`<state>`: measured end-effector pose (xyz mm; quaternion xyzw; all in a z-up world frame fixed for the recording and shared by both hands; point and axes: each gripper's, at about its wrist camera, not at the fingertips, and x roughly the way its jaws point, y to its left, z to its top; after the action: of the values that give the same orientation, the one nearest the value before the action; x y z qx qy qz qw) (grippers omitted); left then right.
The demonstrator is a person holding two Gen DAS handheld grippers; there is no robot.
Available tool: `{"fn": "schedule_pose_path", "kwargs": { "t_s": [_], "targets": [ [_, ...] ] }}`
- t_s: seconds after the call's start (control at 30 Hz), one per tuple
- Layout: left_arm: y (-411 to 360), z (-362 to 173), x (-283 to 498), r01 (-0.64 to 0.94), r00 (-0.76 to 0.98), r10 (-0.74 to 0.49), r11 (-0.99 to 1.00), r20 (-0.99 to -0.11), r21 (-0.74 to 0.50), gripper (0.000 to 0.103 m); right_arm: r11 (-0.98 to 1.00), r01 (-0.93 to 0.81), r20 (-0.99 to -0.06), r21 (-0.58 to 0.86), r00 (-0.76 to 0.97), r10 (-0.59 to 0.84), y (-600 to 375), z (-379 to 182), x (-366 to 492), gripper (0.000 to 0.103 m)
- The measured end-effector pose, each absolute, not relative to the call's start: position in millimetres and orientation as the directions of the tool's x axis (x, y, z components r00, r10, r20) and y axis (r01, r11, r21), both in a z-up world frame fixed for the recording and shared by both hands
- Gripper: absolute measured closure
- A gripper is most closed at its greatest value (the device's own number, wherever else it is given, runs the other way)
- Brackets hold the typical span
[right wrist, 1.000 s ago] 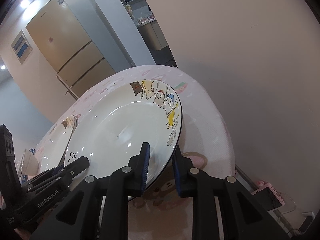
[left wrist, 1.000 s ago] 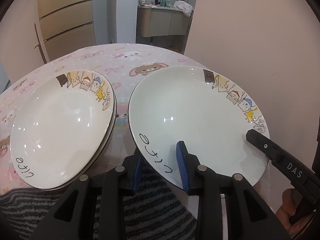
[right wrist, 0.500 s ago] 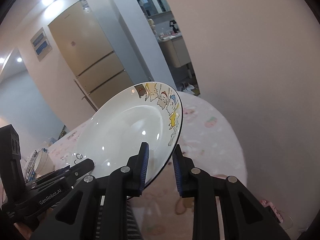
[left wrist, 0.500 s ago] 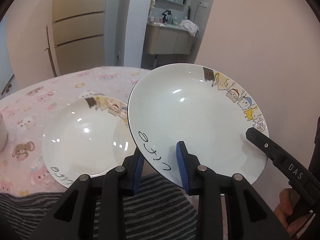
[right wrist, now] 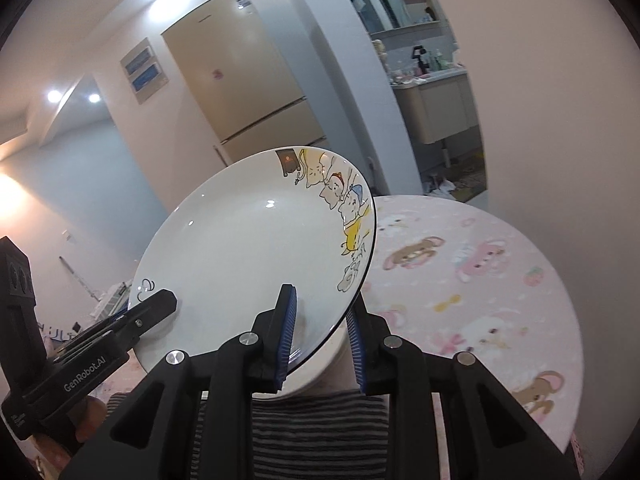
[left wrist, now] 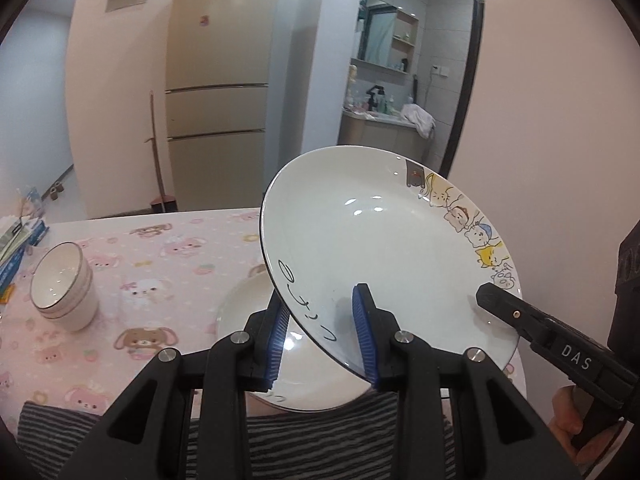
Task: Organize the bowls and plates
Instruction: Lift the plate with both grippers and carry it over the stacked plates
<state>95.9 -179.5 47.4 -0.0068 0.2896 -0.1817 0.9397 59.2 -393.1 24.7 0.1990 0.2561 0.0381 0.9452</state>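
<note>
A white plate with cartoon animals on its rim [left wrist: 384, 248] hangs tilted in the air above the pink table [left wrist: 160, 248]. My left gripper [left wrist: 320, 300] is shut on its near rim by the black lettering. My right gripper [right wrist: 320, 312] is shut on the rim below the cartoon animals [right wrist: 348, 216]; one of its fingers [left wrist: 500, 304] shows in the left wrist view. A second white plate [left wrist: 248, 312] lies on the table, partly hidden under the held one, and shows below it in the right wrist view too [right wrist: 316, 372]. A stack of white bowls [left wrist: 62, 284] stands at the left.
A blue box and papers [left wrist: 20, 240] lie at the table's left edge. Striped fabric [left wrist: 320, 440] fills the near foreground. A plain wall runs close along the right. The round table's edge [right wrist: 560, 300] curves off to the right, with a fridge [left wrist: 216, 120] beyond.
Both grippers have lifted the plate off the table and carried it over the second plate. The views have tipped upward, and the stack of bowls has come into sight at the left.
</note>
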Motion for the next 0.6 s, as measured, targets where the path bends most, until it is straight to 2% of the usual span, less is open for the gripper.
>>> {"fn": "schedule_pose_path", "kwargs": {
  "t_s": [0.27,0.6],
  "targets": [
    [-143,38,97,0.289,0.77,-0.315,0.948,-0.555,-0.136,0.073,0.927,-0.001,-0.486,0.374,0.851,0.197,-353,24,77,0.076],
    [-128,7,117,0.272,0.726,-0.316,0.948,-0.611,-0.168,0.073,0.94,0.015,-0.535,0.342,0.825,0.181,-336,5,94,0.076]
  ]
}}
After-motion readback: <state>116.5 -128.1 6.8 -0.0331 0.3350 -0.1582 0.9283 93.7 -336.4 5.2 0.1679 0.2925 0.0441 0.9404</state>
